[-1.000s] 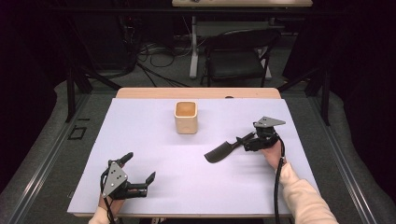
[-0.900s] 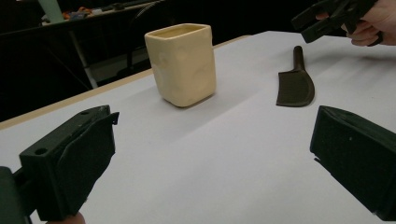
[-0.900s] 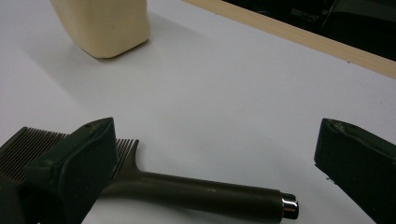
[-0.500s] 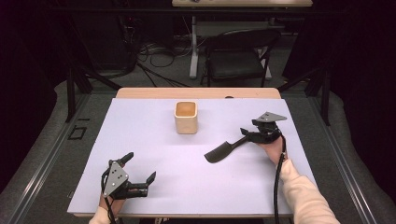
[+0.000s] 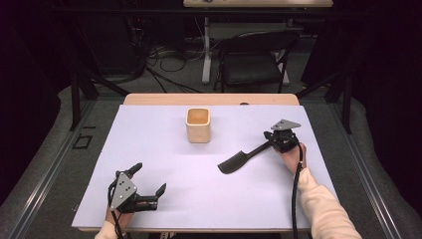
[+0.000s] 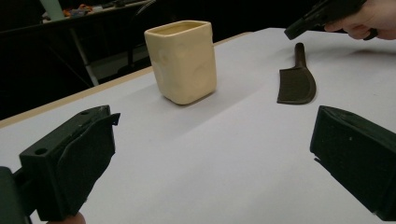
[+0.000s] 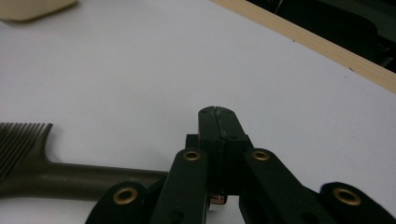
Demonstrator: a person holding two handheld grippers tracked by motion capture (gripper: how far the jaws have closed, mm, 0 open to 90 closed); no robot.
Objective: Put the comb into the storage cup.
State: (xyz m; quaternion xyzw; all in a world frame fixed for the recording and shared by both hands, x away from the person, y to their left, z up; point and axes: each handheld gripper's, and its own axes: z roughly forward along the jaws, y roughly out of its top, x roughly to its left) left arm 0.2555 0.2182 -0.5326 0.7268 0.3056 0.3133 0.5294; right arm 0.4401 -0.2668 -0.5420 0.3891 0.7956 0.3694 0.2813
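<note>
1. Two grippers are over my white bench.
2. My right gripper has just closed its jaws until they meet, with nothing between them; the dark spatula lies flat on the bench, its handle end just beside them.
3. My left gripper has its jaws wide apart and empty, near the front edge.
4. A cream cup stands upright farther back.

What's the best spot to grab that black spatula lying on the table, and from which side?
The handle, near its free end. The spatula lies flat, and its blade is wide and thin against the table, leaving no edge to pinch. The handle is slim and straight, so come from above, at the table's right side where it points, squeezing across its width.
</note>
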